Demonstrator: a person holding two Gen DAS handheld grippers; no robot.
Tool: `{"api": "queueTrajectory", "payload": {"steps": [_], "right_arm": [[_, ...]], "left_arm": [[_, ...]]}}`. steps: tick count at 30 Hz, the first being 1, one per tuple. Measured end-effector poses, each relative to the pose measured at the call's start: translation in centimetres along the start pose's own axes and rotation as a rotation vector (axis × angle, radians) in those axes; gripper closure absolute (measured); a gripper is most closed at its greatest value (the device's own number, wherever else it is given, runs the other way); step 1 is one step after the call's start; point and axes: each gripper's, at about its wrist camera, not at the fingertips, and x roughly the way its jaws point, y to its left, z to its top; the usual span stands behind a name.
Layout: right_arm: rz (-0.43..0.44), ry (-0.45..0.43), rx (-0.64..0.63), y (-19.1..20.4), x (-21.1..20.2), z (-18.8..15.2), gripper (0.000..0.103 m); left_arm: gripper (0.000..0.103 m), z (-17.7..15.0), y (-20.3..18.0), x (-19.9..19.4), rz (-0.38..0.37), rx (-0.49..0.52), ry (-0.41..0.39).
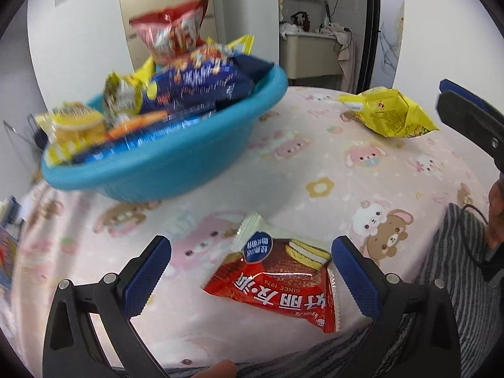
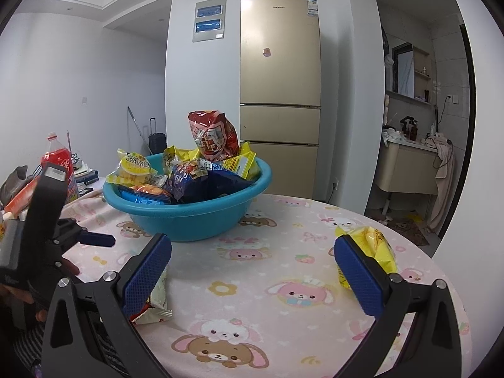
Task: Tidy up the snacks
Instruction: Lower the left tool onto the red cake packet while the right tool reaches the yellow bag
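A red chocolate-pie packet (image 1: 277, 280) lies flat on the pink cartoon tablecloth, between the wide-apart fingers of my left gripper (image 1: 252, 271), which is open and just above it. The same packet (image 2: 154, 299) shows partly behind the left finger in the right wrist view. A blue basin (image 1: 151, 163) (image 2: 189, 217) piled with several snack bags stands further back. A yellow snack bag (image 1: 390, 113) (image 2: 375, 252) lies on the cloth at the right. My right gripper (image 2: 252, 271) is open over bare cloth, with the yellow bag behind its right finger.
The round table's near edge (image 1: 330, 334) meets a striped garment (image 1: 456, 277). A red drink bottle (image 2: 60, 160) and clutter stand at the table's left. A gold fridge (image 2: 280, 94) is behind the basin. The other gripper (image 2: 44, 220) is seen at the left.
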Motion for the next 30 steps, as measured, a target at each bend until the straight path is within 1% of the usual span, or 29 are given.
{"api": "queueTrajectory", "payload": {"steps": [4, 5, 8, 10, 12, 15, 19, 22, 23, 25, 27, 30], "right_arm": [[0.001, 0.008, 0.004, 0.0, 0.0, -0.1, 0.0], [0.002, 0.01, 0.005, 0.0, 0.1, -0.1, 0.0], [0.002, 0.014, 0.008, 0.0, 0.1, -0.2, 0.0], [0.002, 0.016, 0.01, -0.1, 0.1, -0.2, 0.0], [0.002, 0.019, 0.009, -0.1, 0.2, -0.1, 0.0], [0.002, 0.026, 0.002, 0.1, 0.4, -0.2, 0.0], [0.0, 0.033, -0.006, 0.3, 0.5, -0.3, 0.0], [0.001, 0.037, -0.006, 0.2, 0.6, -0.3, 0.0], [0.007, 0.04, -0.003, 0.2, 0.7, -0.4, 0.0], [0.018, 0.049, 0.011, 0.0, 0.8, -0.4, 0.0], [0.018, 0.053, 0.024, -0.2, 0.9, -0.5, 0.0], [0.019, 0.053, 0.033, -0.4, 0.9, -0.5, 0.0]], "left_arm": [[0.0, -0.3, 0.3, 0.5, -0.077, -0.024, 0.034], [0.0, -0.3, 0.1, 0.7, -0.096, -0.02, 0.044], [0.0, -0.4, -0.5, 1.0, -0.12, 0.004, 0.06], [0.0, -0.6, -1.0, 1.2, -0.156, 0.027, 0.079], [0.0, -0.7, -1.5, 1.8, -0.179, 0.051, 0.108], [0.0, -0.8, -1.7, 2.4, -0.176, 0.058, 0.139], [0.0, -0.8, -1.7, 2.4, -0.175, 0.062, 0.142], [0.009, -0.9, -1.7, 2.6, -0.153, 0.066, 0.149], [0.02, -0.9, -1.7, 2.6, -0.14, 0.065, 0.148], [0.027, -0.9, -1.7, 2.6, -0.122, 0.068, 0.146], [0.035, -1.0, -1.9, 2.2, -0.136, 0.083, 0.128], [0.038, -1.0, -2.3, 1.8, -0.147, 0.106, 0.111]]}}
